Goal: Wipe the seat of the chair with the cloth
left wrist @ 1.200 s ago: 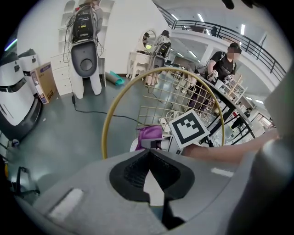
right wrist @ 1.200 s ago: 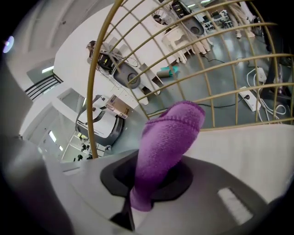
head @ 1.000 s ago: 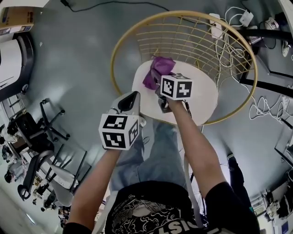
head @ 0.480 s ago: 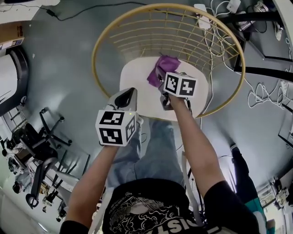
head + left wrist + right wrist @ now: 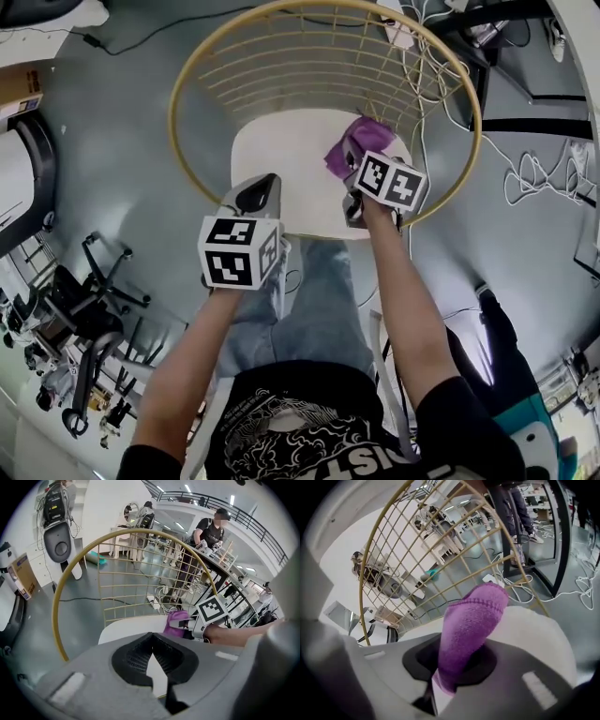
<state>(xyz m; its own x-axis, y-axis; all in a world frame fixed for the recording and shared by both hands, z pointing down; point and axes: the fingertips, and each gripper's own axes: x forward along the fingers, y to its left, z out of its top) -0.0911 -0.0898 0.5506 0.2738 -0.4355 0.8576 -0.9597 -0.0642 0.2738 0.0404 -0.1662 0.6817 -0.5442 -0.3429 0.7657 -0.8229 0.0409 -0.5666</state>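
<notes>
The chair has a round gold wire back (image 5: 281, 56) and a white seat (image 5: 281, 164). A purple cloth (image 5: 360, 142) lies on the seat's back right part, close to the wire back. My right gripper (image 5: 352, 169) is shut on the cloth. In the right gripper view the cloth (image 5: 468, 625) rises from between the jaws of the right gripper (image 5: 450, 667) over the seat (image 5: 534, 634). My left gripper (image 5: 255, 195) hovers shut and empty over the seat's front left edge. From the left gripper (image 5: 157, 670) I see the cloth (image 5: 176, 620) and the seat (image 5: 126, 627) ahead.
Cables and a power strip (image 5: 398, 33) lie on the grey floor behind the chair. Black desk legs (image 5: 525, 122) stand to the right, office chairs (image 5: 84, 309) to the left. A person (image 5: 211, 527) stands at a table far behind. My jeans-clad legs (image 5: 319, 300) are at the seat's front.
My right gripper has dragged the cloth across the seat from its left back part to its right back part. The left gripper has stayed by the front left edge.
</notes>
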